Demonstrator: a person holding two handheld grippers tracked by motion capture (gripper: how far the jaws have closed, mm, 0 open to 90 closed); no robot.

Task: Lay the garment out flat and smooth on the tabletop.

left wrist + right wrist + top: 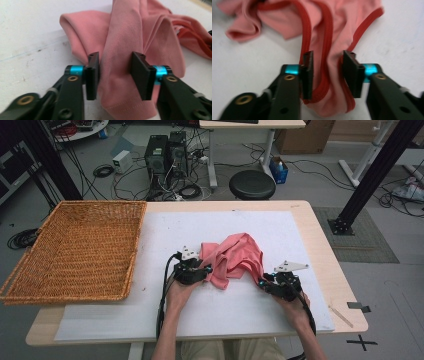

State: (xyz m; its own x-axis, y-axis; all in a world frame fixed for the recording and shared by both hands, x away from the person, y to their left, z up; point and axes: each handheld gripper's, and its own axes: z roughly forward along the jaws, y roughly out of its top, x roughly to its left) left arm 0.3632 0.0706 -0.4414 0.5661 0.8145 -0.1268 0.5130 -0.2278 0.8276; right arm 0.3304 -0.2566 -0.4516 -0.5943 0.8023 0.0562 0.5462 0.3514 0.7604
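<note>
1. On the counter (310, 245), near its middle, a pink garment (234, 257) lies crumpled on the white sheet (210, 310).
2. Left tongs (206, 270) are released: a fold of the cloth sits between the parted jaws, the pads (93, 75) not pinching it.
3. Right tongs (261, 284) likewise stand released astride the red-trimmed edge (322, 82).
4. Wicker basket (75, 250) sits at the left, well apart from the garment.

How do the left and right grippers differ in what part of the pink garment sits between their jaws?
The left gripper straddles a plain pink fold of the pink garment; the right gripper straddles an edge with red trim. In the high view the left gripper is at the garment's left end, the right gripper at its lower right corner. Shared: both jaws stand parted with cloth between them, on the white mat.
</note>
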